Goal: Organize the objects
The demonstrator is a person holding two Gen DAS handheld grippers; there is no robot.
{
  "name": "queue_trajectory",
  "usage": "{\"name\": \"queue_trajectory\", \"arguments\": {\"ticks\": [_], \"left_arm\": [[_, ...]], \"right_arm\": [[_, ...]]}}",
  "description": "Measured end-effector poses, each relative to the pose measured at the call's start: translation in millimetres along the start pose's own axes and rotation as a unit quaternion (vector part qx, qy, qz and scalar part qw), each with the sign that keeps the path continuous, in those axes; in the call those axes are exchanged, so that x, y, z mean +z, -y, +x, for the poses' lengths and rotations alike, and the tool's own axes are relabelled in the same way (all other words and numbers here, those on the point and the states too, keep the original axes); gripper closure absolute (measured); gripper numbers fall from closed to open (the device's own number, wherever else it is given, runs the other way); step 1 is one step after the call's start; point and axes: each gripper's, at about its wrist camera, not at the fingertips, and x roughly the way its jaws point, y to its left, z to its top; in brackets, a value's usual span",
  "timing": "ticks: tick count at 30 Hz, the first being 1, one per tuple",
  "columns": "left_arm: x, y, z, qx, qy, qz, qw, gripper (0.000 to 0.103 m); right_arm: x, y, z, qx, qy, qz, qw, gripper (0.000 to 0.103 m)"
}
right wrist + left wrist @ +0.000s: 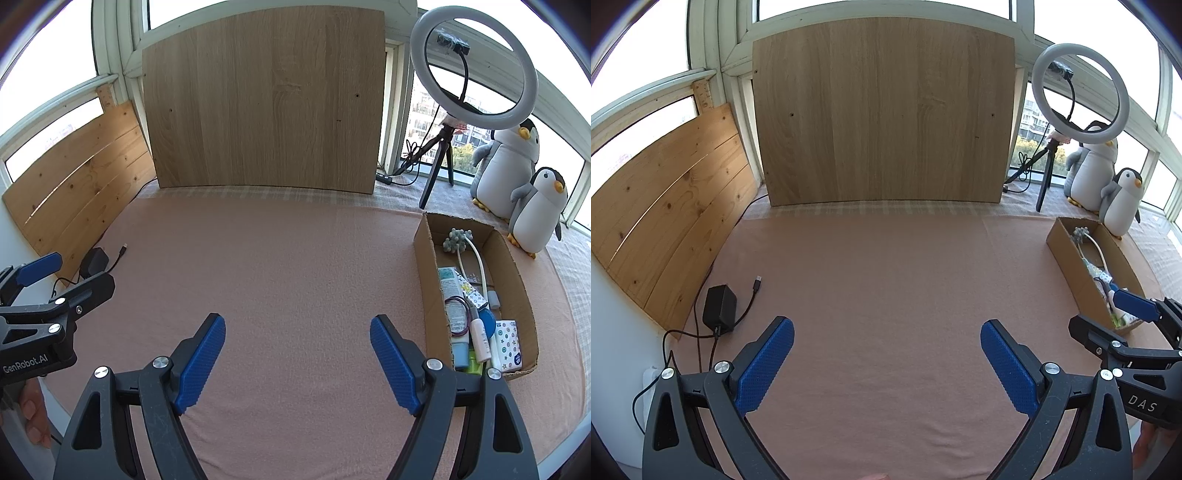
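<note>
We see the left gripper (886, 363) and right gripper (297, 358) nearest, fingers apart and holding nothing above the pink worktop (277, 266). Farther right, the cardboard box (428, 266) holds the small objects; 2 plush penguins (537, 210) stand beyond.

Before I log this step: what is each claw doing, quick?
Left claw: open, holding nothing, above the pink cloth.
Right claw: open, holding nothing, beside the cardboard box.
</note>
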Motion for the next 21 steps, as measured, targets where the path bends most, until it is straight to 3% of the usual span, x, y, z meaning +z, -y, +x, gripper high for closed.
{"name": "queue_trajectory", "arguments": {"ticks": [21], "left_arm": [[4,4,44,-0.011,-0.037,0.004,0.9992,0.001]], "right_arm": [[3,1,27,0.003,-0.026,-0.001,1.0,0.025]]}}
